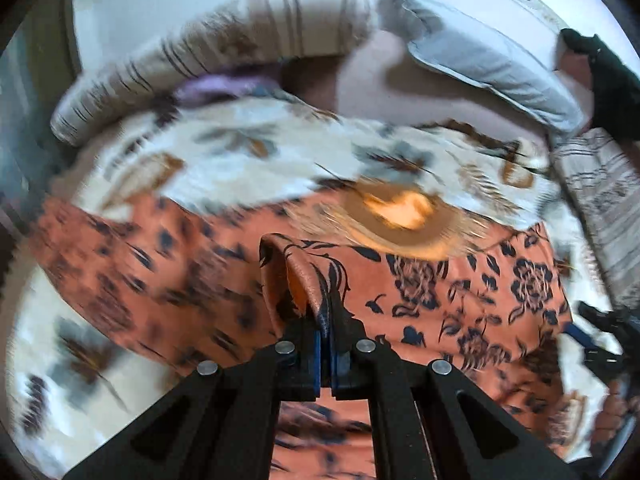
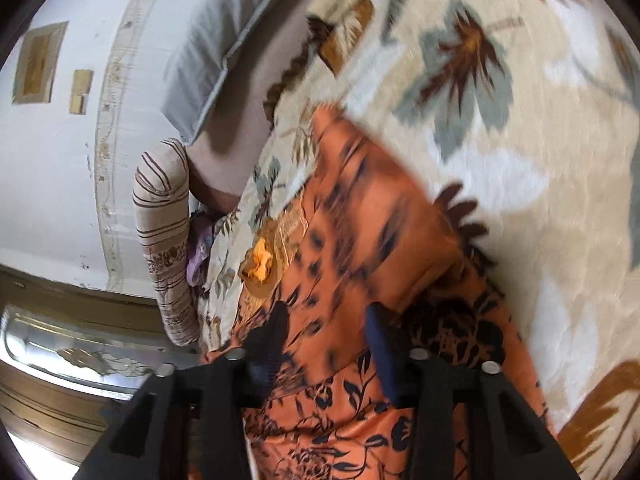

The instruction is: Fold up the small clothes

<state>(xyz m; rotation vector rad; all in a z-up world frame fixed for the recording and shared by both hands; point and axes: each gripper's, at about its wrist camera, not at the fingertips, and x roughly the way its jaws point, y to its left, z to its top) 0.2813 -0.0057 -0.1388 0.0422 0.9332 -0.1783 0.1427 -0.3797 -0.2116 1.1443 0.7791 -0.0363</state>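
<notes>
An orange garment with a dark floral print point(image 1: 460, 292) lies spread on a cream leaf-patterned bedspread point(image 1: 248, 148). My left gripper point(image 1: 326, 320) is shut on a raised fold of the garment's edge, lifting it. In the right wrist view the same garment point(image 2: 360, 220) lies below my right gripper point(image 2: 328, 328), whose fingers stand apart with nothing between them, just above the cloth. A gold embroidered patch point(image 2: 264, 264) sits at the garment's far end. The right gripper also shows at the right edge of the left wrist view point(image 1: 600, 336).
A striped bolster point(image 1: 200, 56) and a grey pillow point(image 1: 480, 60) lie at the head of the bed. A purple cloth point(image 1: 224, 84) is tucked under the bolster. A white wall point(image 2: 60, 160) and a wooden bed frame point(image 2: 60, 352) are on the left.
</notes>
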